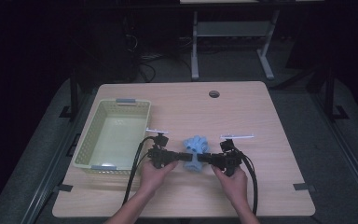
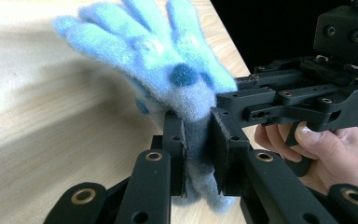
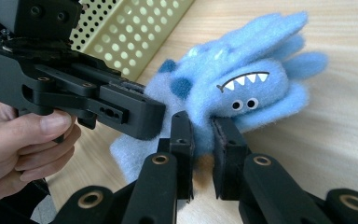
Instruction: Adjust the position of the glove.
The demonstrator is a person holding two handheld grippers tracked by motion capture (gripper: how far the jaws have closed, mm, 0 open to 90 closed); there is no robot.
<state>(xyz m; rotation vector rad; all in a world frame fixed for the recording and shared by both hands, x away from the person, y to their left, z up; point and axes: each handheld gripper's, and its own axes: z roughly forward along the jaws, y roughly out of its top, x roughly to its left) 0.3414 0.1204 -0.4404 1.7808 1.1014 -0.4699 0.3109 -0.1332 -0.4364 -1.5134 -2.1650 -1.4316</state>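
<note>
Both pairs of jaws were clenched on the fluffy blue glove [image 1: 195, 151], one from each side. In the left gripper view, the left gripper [image 2: 199, 154] pinched the grey cuff end of the fabric flat between its pads, and in the right gripper view the right gripper [image 3: 201, 154] bit into the fleece just below the printed monster face with its white teeth and two eyes.

That glove sat at the lower centre of the high view, between the two hands and apparently lifted just off the table. It looked very light, soft and limp: the pile bunched where the pads squeezed it, and the fingers flopped freely. A grip on the cuff or on a thick fold seemed safest, since a single loose finger would probably stretch and slip. Nothing about it appeared fragile.

Beyond it, the pale wooden table [image 1: 261, 121] lay smooth and matte, with a round cable hole [image 1: 214, 94] near its far edge. A yellow-green perforated basket [image 1: 85, 140] stood at the left of the high view, near the left gripper, and its inside looked bare.

Around the table, the room was dark, with a grey floor [image 1: 317, 140] and the white legs of another desk [image 1: 195, 51] at the top of the frame.
</note>
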